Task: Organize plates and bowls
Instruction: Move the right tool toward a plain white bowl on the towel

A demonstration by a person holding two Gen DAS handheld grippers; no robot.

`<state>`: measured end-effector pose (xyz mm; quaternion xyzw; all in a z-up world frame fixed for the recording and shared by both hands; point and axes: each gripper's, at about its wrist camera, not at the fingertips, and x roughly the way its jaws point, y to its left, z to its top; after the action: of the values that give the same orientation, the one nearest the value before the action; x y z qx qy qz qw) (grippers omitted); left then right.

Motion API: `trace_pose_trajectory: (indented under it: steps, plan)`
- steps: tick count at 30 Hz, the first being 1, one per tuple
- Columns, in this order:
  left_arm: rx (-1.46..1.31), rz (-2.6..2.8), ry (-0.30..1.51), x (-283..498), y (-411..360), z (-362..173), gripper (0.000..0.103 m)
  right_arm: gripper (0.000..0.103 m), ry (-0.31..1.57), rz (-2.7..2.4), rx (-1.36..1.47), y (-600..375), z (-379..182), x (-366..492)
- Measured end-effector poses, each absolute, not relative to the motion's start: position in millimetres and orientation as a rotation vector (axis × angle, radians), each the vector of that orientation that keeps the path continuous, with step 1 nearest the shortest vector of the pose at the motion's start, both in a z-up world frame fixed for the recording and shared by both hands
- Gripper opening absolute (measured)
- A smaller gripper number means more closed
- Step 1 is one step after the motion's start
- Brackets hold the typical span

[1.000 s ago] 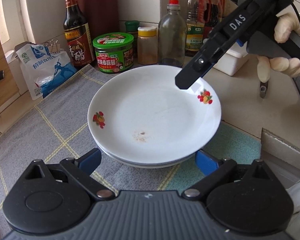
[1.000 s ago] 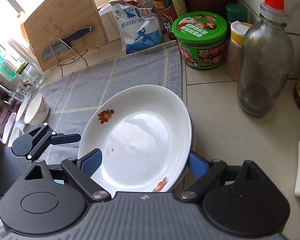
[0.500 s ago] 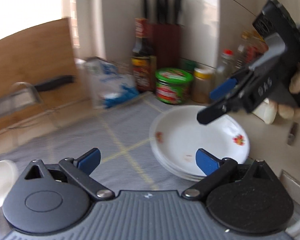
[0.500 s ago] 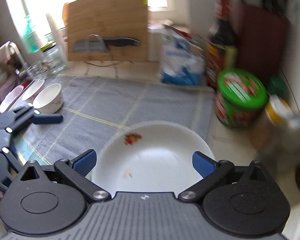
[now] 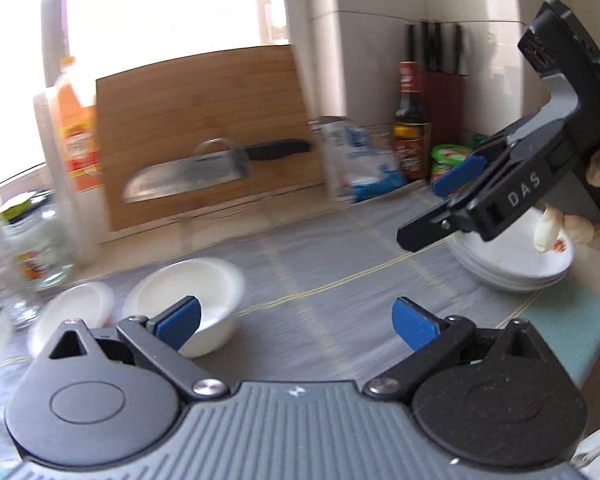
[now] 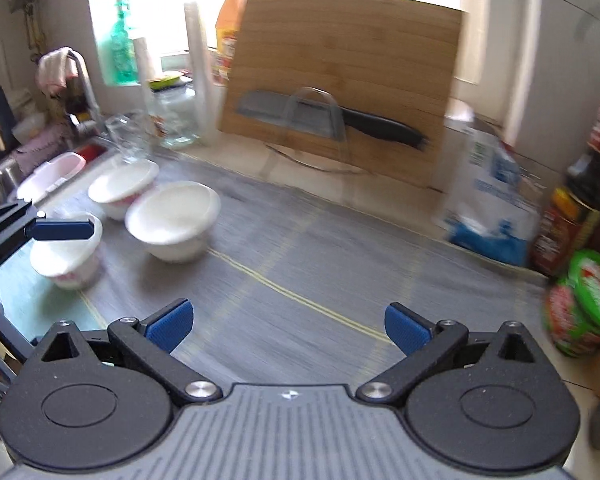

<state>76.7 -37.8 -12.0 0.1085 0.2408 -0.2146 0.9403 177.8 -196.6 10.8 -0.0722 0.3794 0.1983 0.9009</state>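
A stack of white plates (image 5: 512, 256) with a flower print sits at the right of the grey cloth (image 5: 320, 264). White bowls stand at the left: one (image 5: 188, 292) just beyond my left gripper's left finger and another (image 5: 76, 308) further left. In the right wrist view three bowls show, one nearest (image 6: 172, 220), one behind (image 6: 120, 188), one (image 6: 66, 256) under the left gripper's finger. My left gripper (image 5: 296, 320) is open and empty. My right gripper (image 6: 288, 324) is open and empty; it also shows in the left wrist view (image 5: 440, 204), above the plates.
A wooden cutting board (image 5: 204, 128) with a cleaver (image 5: 188, 180) leans at the back. A salt bag (image 5: 360, 164), sauce bottle (image 5: 410, 128), green-lidded jar (image 6: 584, 304) and knife block (image 5: 440, 104) stand at the back right. Glass jars (image 6: 176, 116) and a sink (image 6: 40, 176) are at the left.
Both grippers have swung left, away from the plate stack toward the bowls. The plates have slid to the right edge of the left wrist view and out of the right wrist view.
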Motion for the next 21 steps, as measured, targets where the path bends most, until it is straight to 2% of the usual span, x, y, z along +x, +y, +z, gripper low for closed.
trace_pose_trajectory:
  steps: [11,21]
  plan:
    - [0.247,-0.364,0.513,62,85,-28,0.101,0.103,0.780,0.559,-0.128,-59,-1,190]
    - [0.201,-0.365,0.618,67,119,-67,0.101,0.103,0.864,0.727,-0.093,7,-28,201]
